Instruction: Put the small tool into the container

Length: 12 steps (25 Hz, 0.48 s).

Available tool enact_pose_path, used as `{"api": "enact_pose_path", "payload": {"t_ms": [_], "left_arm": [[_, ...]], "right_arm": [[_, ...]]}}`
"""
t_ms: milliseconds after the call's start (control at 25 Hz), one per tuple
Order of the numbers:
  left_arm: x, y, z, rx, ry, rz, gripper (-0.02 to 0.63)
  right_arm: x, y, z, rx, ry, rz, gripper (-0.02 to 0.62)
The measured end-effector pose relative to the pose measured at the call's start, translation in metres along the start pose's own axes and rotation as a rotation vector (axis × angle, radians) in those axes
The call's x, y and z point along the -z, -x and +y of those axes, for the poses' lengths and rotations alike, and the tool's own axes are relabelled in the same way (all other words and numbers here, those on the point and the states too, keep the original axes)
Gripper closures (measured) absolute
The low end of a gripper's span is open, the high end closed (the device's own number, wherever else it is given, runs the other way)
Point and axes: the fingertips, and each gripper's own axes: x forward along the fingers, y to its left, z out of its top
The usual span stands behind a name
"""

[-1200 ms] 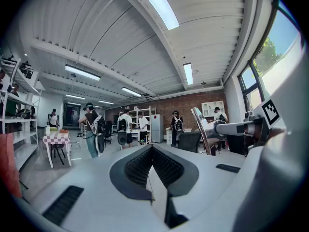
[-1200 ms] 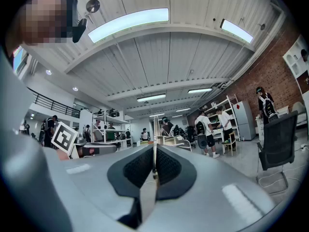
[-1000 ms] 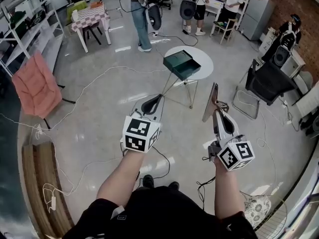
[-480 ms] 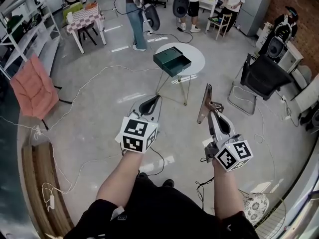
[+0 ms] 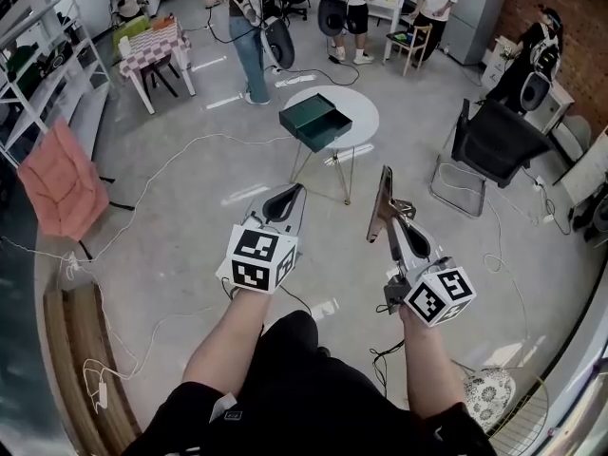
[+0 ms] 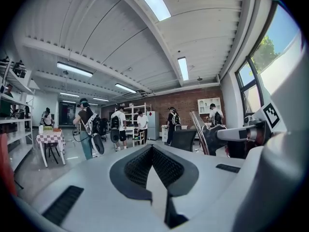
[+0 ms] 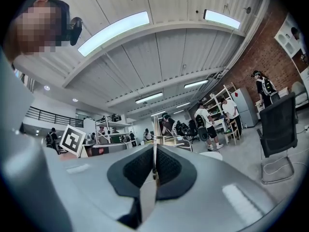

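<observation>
A dark green box-shaped container with a drawer pulled out sits on a small round white table ahead of me. My right gripper is shut on a thin flat metal tool that stands up beyond its tips. In the right gripper view the tool rises as a narrow blade from between the closed pads. My left gripper is held beside it, shut, with nothing in it. The left gripper view shows the pads meeting and the tool off to the right.
A black office chair stands right of the table. Cables trail over the grey floor. At the left are a pink cloth and white shelving. Several people and a checkered table are at the back.
Both grippers have been carried forward over the floor toward the round table, which now lies more to the left in the head view. The tool stays clamped in the right gripper.
</observation>
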Motion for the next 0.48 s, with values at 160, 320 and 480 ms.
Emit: {"api": "enact_pose_path", "payload": {"t_ms": [160, 320, 480], "left_arm": [[0.001, -0.019, 0.003, 0.003, 0.015, -0.009, 0.600], [0.003, -0.045, 0.014, 0.007, 0.037, -0.015, 0.600], [0.007, -0.078, 0.035, 0.011, 0.057, -0.016, 0.600]], "right_arm": [[0.000, -0.013, -0.012, -0.004, 0.007, 0.021, 0.584], [0.003, -0.036, -0.024, -0.014, 0.012, 0.045, 0.584], [0.007, -0.071, -0.040, -0.025, 0.020, 0.057, 0.584]]}}
